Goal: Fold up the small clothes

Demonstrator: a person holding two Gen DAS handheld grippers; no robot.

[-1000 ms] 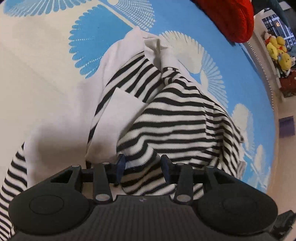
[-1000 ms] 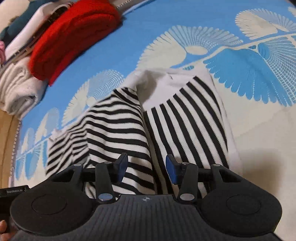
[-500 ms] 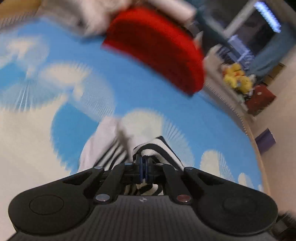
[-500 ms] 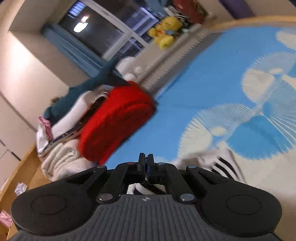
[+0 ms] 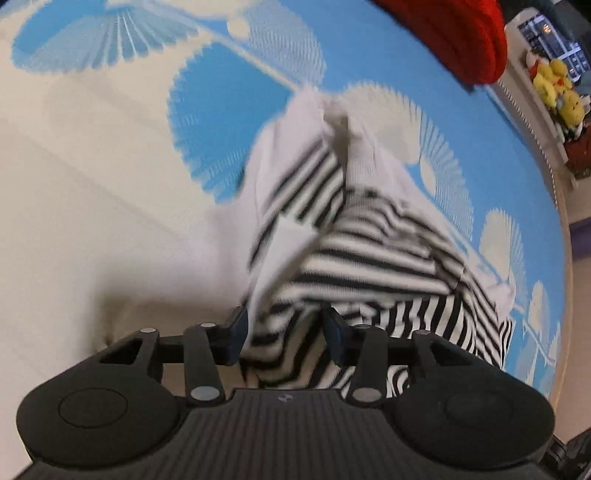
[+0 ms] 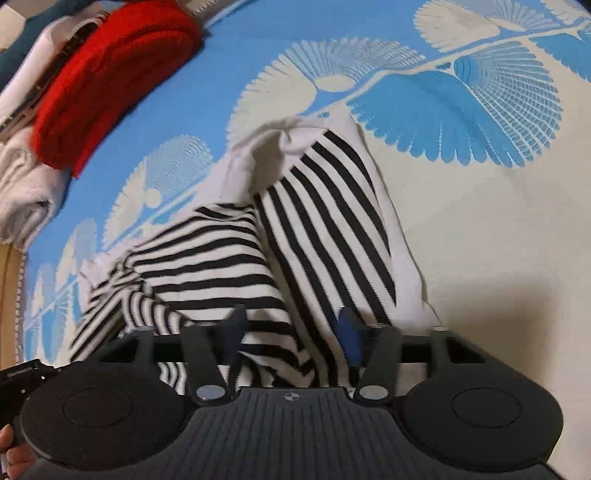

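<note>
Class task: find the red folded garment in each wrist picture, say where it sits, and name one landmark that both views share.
Left wrist: red garment at the top right edge, partly cut off.
Right wrist: red garment at the upper left, beside stacked pale clothes.
Shared landmark: the striped top on the blue cover.

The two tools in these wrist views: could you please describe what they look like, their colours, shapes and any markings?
Both look alike. The left tool and the right tool each have a matte black body, ribbed down the middle, with a small round emblem and a round disc on either side. Black link arms with silver rivets carry two fingers with dark blue pads. A bare hand shows at the right view's corner; no sleeve is visible.
</note>
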